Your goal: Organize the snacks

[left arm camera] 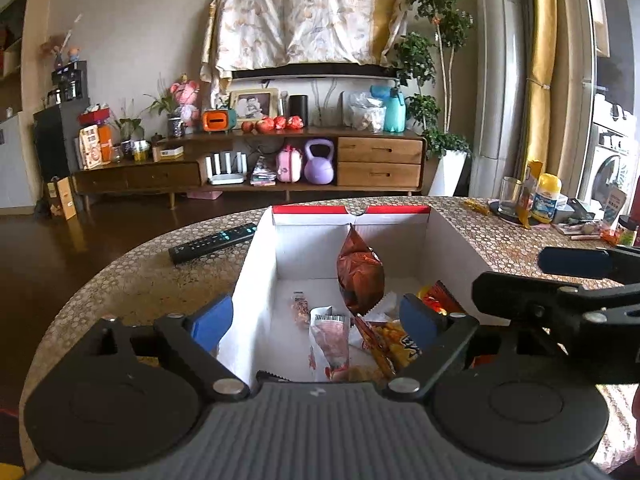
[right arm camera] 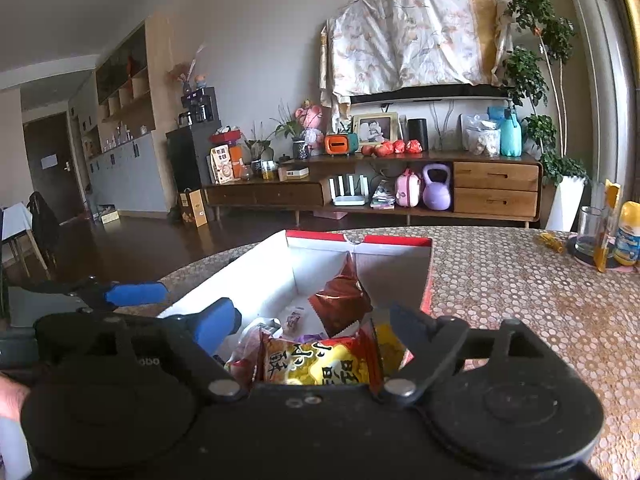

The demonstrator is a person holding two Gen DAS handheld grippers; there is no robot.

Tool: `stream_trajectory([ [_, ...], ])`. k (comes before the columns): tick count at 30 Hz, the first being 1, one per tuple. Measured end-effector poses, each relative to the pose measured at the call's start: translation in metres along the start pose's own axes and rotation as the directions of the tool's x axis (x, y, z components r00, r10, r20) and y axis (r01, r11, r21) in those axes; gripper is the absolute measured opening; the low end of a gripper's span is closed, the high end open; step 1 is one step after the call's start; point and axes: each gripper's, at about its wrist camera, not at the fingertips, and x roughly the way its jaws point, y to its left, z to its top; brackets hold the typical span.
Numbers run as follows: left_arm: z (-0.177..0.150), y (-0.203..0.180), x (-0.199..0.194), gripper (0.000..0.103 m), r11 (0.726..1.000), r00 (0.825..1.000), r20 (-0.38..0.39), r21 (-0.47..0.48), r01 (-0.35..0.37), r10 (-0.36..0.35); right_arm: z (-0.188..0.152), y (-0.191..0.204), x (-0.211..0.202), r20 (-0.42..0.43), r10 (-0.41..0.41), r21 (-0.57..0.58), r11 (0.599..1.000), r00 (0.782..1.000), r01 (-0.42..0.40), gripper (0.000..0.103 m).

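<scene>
Round table, patterned cloth; curved near-left edge, bare stretch at right of box. White cardboard box, red-trimmed top flap, open, sits mid-table; walls stand tall around the snacks, floor bare toward the far left corner. Left gripper above box's near end, jaws spread wide, nothing between. Right gripper likewise wide, empty, over the near right corner. Red-brown chip bag upright against the far wall. Yellow-red snack packet with Chinese characters, unreadable. Barcoded sachet flat. Remote left of box, apart.
</scene>
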Motion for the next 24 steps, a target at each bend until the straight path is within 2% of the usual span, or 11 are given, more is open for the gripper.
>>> stream_trajectory([
  [3, 0.001, -0.005, -0.012, 0.098, 1.000, 1.000, 0.005, -0.008, -0.019, 0.019, 0.001, 0.000, -0.011, 0.011, -0.029, 0.011, 1.000, 1.000, 0.029, 0.096],
  [4, 0.001, -0.007, -0.016, 0.101, 1.000, 1.000, 0.005, -0.011, -0.029, 0.029, 0.001, -0.001, -0.016, 0.018, -0.026, 0.020, 0.999, 1.000, 0.025, 0.096],
  [9, 0.000, -0.017, -0.032, 0.102, 0.998, 0.998, -0.023, -0.025, -0.059, 0.059, 0.004, -0.001, -0.038, 0.036, -0.038, 0.034, 0.999, 0.999, 0.037, 0.102],
  [12, -0.003, -0.022, -0.040, 0.102, 0.996, 0.996, -0.048, -0.047, -0.078, 0.076, 0.003, -0.003, -0.053, 0.060, -0.059, 0.041, 0.998, 0.996, 0.057, 0.103],
  [24, -0.018, -0.052, -0.075, 0.102, 0.997, 0.992, -0.105, -0.041, -0.071, 0.066, -0.015, -0.031, -0.095, 0.082, -0.149, 0.145, 0.980, 0.985, 0.137, 0.103],
])
